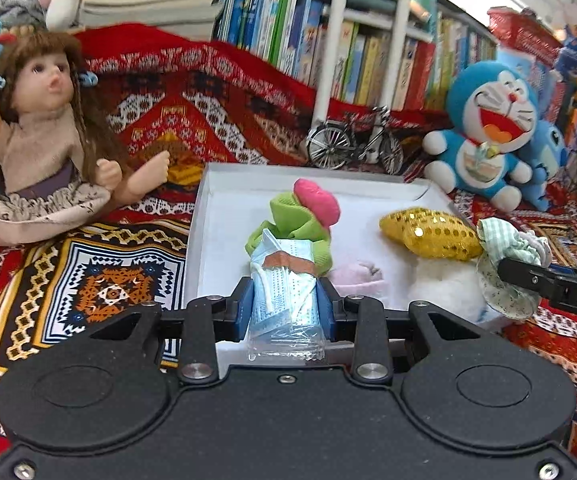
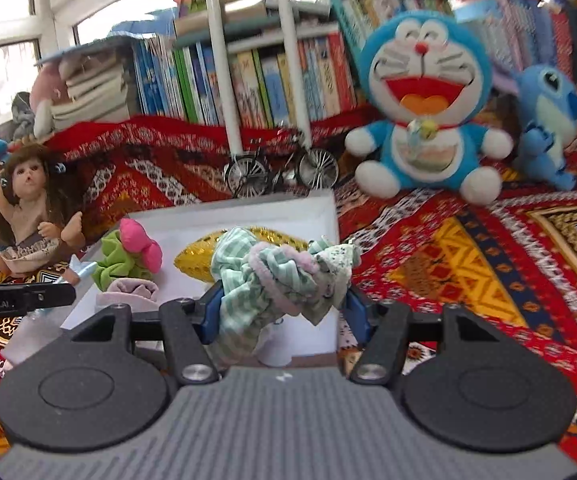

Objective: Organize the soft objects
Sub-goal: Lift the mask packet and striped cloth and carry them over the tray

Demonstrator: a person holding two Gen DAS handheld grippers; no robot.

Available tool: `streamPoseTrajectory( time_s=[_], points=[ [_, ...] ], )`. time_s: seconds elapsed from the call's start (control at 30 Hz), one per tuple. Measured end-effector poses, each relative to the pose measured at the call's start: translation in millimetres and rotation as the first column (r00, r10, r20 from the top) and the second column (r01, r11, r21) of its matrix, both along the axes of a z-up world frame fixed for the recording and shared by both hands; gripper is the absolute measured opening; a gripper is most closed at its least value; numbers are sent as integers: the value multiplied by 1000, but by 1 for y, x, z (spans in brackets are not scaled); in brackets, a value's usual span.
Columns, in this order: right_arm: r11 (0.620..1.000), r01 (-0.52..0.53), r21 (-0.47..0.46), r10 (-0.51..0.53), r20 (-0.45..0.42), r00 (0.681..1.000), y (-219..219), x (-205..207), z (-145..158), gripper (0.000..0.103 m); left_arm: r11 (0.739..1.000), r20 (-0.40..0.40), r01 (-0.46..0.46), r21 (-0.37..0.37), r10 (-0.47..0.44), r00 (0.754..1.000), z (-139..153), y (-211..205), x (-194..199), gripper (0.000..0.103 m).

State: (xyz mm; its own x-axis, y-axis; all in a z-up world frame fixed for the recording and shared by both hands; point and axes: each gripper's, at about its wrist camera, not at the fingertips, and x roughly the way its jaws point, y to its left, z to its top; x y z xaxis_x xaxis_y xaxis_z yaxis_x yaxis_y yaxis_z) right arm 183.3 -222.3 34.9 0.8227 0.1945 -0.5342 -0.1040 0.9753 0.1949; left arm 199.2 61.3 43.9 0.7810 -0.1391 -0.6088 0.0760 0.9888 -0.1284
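Observation:
My left gripper [image 1: 286,286] is shut on a plastic-wrapped pack of blue face masks [image 1: 284,296], held over the near edge of the white box [image 1: 224,208]. Inside the box lie a green and pink soft toy [image 1: 304,216], a gold sequined cushion [image 1: 428,232], a pale pink soft piece [image 1: 358,278] and something white and fluffy [image 1: 444,286]. My right gripper [image 2: 284,294] is shut on a bunch of green checked fabric scrunchies [image 2: 280,276], above the box's right side [image 2: 324,216]. In the left wrist view it enters from the right as black fingers [image 1: 528,276].
A long-haired doll [image 1: 44,132] sits left of the box on the red patterned blanket [image 1: 100,280]. A metal model bicycle [image 1: 352,144] stands behind the box. A blue cat plush [image 2: 424,100] and a blue alien plush [image 2: 544,120] sit at the right, with bookshelves [image 1: 328,40] behind.

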Motion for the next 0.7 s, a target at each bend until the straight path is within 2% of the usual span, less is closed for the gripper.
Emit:
streamPoseTrajectory(
  time_s=[0.33,0.5,0.6,0.7],
  points=[
    [997,-6,79,10,-52,999,8,46,-1,63,1000,-7,-19,25,19,1000,-3,-13,37,32],
    [999,15,37,-14,-36,999,9,59,4,62,999,-7,-35,15,35,999,-4,-16,52,32],
    [999,18,-49,-20,-27,999,17,64,3,62,999,-14,-43,12,43,999,-7,-16,57,33],
    [999,-4,-36,2,-43,999,20,65,-3,62,999,-30,-42,8,42,999,-11,-17,59,33]
  ],
)
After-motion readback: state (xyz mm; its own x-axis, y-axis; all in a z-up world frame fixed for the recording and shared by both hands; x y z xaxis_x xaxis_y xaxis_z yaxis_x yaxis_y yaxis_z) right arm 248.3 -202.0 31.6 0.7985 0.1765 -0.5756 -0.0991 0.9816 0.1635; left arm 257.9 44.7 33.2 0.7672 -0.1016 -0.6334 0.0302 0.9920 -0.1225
